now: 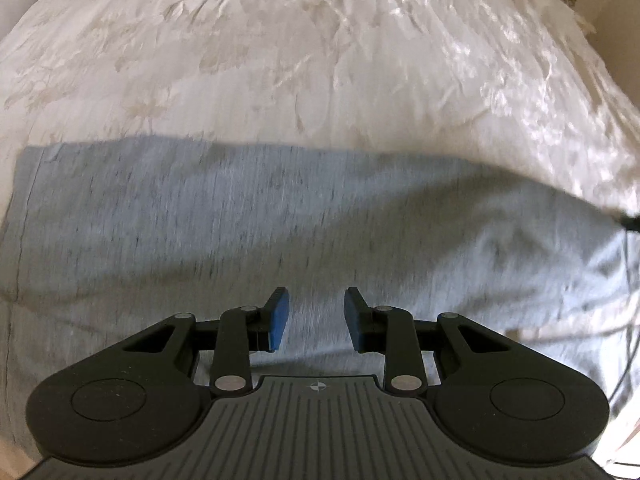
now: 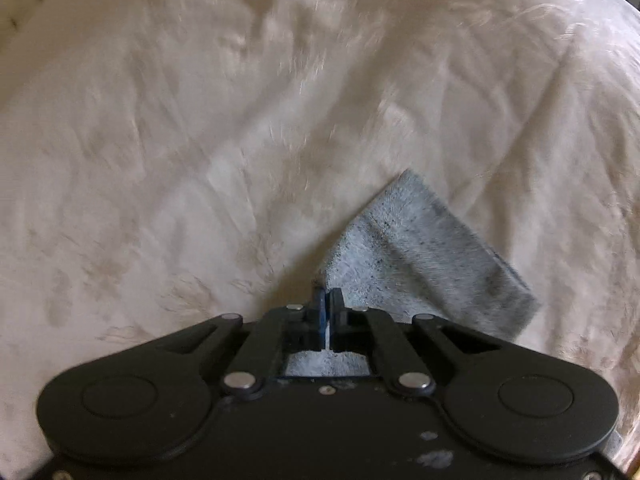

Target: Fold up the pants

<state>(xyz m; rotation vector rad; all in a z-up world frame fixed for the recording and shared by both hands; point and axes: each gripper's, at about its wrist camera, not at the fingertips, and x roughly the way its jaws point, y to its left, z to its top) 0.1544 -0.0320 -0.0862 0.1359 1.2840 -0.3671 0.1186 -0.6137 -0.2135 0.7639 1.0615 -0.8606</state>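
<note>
Pants (image 2: 424, 256) corner (blurred) apparently pinched in right tongs (image 2: 328, 300).

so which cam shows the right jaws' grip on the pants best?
Right wrist: the right gripper is shut on a grey edge of the pants, in plain sight. Left wrist shows the pants spread over the bedspread, but not that grip.

Home bedroom: wide bed under cream floral-patterned bedspread (image 1: 280, 60), grey pants (image 1: 240, 220) laid across it, wall at 2 o'clock.
</note>
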